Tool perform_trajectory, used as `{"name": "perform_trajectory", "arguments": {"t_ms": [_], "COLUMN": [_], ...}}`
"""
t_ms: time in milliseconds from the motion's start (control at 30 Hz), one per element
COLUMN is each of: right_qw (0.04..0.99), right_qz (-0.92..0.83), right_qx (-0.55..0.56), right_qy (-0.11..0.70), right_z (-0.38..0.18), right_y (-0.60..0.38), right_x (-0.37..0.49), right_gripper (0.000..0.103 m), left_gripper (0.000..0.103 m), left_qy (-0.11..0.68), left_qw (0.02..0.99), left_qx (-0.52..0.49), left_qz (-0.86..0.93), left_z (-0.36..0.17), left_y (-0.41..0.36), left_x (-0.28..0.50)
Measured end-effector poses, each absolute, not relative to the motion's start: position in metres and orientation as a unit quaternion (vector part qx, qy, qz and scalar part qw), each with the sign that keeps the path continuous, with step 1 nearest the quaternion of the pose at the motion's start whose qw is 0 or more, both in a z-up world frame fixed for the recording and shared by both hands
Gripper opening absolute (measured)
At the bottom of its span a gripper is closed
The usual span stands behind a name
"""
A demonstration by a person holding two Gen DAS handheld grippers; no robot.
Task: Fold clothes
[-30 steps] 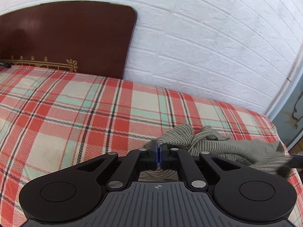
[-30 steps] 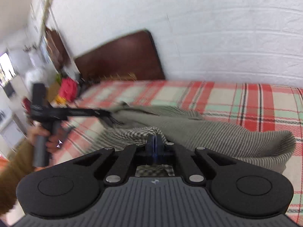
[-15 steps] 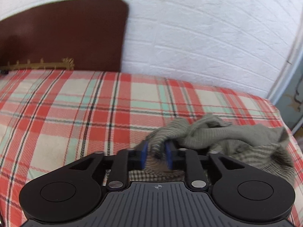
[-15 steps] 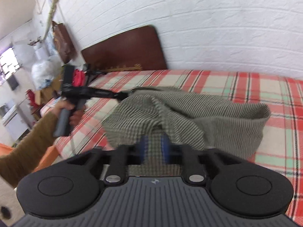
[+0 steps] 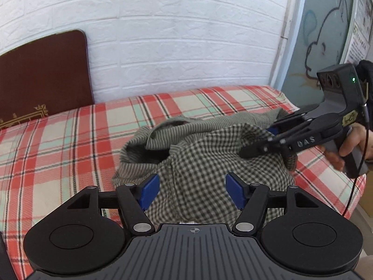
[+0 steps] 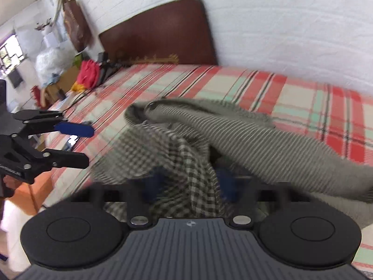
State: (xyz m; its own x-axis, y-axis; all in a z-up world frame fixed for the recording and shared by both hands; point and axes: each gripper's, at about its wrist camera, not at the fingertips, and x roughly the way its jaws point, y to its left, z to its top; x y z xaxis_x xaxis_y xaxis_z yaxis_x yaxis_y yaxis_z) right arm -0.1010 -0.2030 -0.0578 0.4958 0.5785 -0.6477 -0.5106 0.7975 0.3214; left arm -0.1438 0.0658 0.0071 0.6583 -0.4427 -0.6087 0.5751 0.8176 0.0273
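A grey-green garment (image 5: 198,154), part checked and part striped, lies crumpled on the plaid bed (image 5: 58,140). My left gripper (image 5: 192,192) is open, its blue pads wide apart just in front of the checked cloth, with nothing gripped. In the right wrist view the left gripper (image 6: 81,143) hangs off the bed's left side, clear of the garment (image 6: 256,135). My right gripper (image 6: 190,182) is open too, blurred, with checked cloth draped loosely across its pads. From the left wrist view the right gripper (image 5: 256,140) pokes into the garment's right end, held by a hand (image 5: 349,144).
A dark brown headboard (image 5: 42,74) leans on the white brick wall behind the bed. A painted panel with a cat outline (image 5: 326,35) stands at the right. Red cloth and clutter (image 6: 87,73) sit beyond the bed's far end, and an orange stool (image 6: 35,193) stands beside it.
Both grippers were shut on the garment a second ago and have opened. The garment has dropped from its stretched hold into a heap, and the left gripper has drawn back from it.
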Motion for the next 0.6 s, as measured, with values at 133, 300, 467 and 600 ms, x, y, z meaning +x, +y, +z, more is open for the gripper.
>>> {"name": "perform_trajectory", "arguments": {"t_ms": [133,300,467,600], "right_qw": [0.869,0.857,0.850,0.836], "right_qz": [0.345,0.387,0.411,0.435], "right_qx": [0.064,0.043,0.031,0.020], "right_qy": [0.349,0.337,0.327,0.335], "right_z": [-0.028,-0.007,0.005,0.007], "right_y": [-0.214,-0.210,-0.200,-0.192], "right_x": [-0.135,-0.176,-0.197,-0.214], "right_gripper": [0.009,0.007,0.006,0.005], "left_gripper": [0.078,0.085,0.085,0.057], "left_qy": [0.292,0.266,0.245,0.254], "left_qw": [0.896,0.884,0.866,0.863], "left_qx": [0.140,0.193,0.237,0.225], "left_qz": [-0.304,-0.332,-0.365,-0.374], "left_z": [0.008,0.010,0.007,0.002], "left_y": [0.057,0.039,0.009,0.006], "left_x": [-0.160,-0.180,-0.188,-0.187]}}
